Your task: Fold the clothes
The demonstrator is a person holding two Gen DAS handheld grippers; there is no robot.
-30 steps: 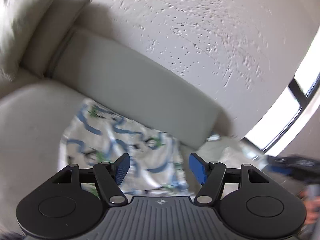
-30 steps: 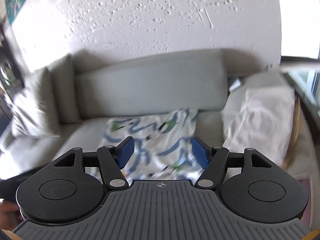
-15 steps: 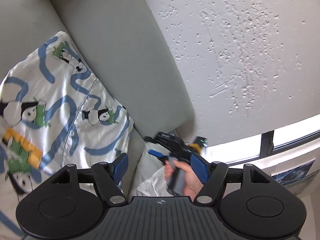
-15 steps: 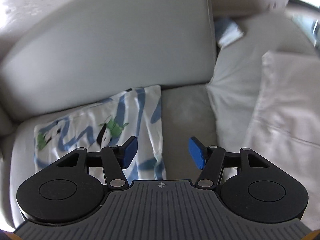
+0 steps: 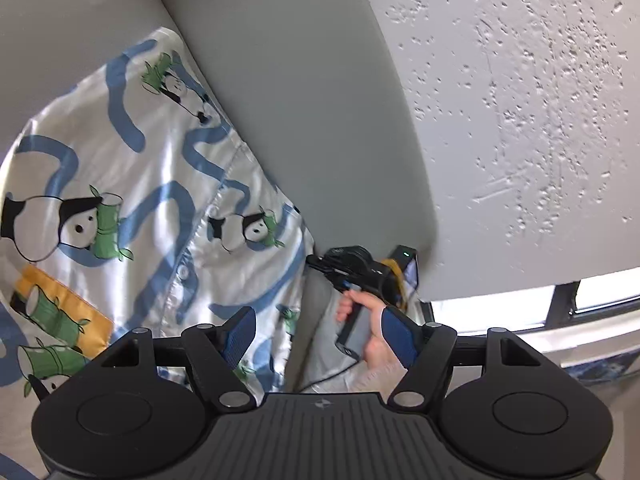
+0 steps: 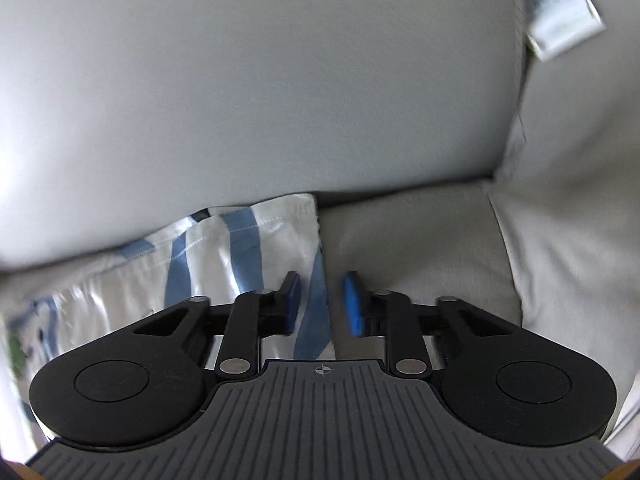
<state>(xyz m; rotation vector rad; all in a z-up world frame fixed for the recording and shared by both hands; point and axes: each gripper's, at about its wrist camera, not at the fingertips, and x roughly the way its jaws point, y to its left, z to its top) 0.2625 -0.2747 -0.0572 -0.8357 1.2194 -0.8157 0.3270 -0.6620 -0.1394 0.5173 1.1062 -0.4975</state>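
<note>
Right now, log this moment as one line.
stage: reaching | shirt: flat on sofa | left gripper: open, above shirt | right gripper: open, straddling shirt edge

Over the last second both cameras have dropped from a wide look at the sofa to a close one. The left tongs (image 5: 318, 336), as wide apart as before, have come nearer the panda-print shirt (image 5: 132, 184), whose pandas and button placket now fill the left of their view. The right hand (image 5: 370, 322) now shows between their pads. The right tongs (image 6: 322, 304) have gone down to the shirt's corner (image 6: 280, 232) by the back cushion (image 6: 256, 80), and their pads have narrowed around the shirt's edge, a gap remaining.
</note>
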